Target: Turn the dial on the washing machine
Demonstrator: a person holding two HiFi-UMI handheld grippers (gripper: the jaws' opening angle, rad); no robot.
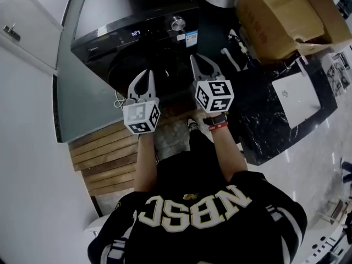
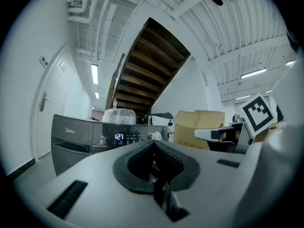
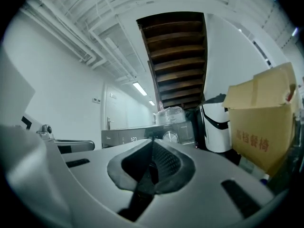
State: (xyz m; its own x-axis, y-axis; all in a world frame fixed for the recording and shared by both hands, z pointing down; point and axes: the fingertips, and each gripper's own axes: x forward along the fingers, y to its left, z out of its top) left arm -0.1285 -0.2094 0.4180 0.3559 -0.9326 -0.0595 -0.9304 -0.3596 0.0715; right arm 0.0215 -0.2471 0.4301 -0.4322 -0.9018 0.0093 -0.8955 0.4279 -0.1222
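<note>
Dial (image 1: pixel 177 22) sitting on control panel of washing machine (image 1: pixel 137 15), at far side of scene. Right gripper (image 1: pixel 197 60) pointing level, jaws pressing together, gripping nothing. Dial lying ahead and slightly left of it, well apart. Left gripper (image 1: pixel 147 75) likewise closed and empty, standing farther from dial. Right hand judged nearer.

Glossy dark washer (image 1: pixel 132 10) with shiny metal dial (image 1: pixel 177 22), matt brown cardboard box (image 1: pixel 275 15), bare wooden slats (image 1: pixel 104 158), polished black marble floor (image 1: pixel 264 122).
</note>
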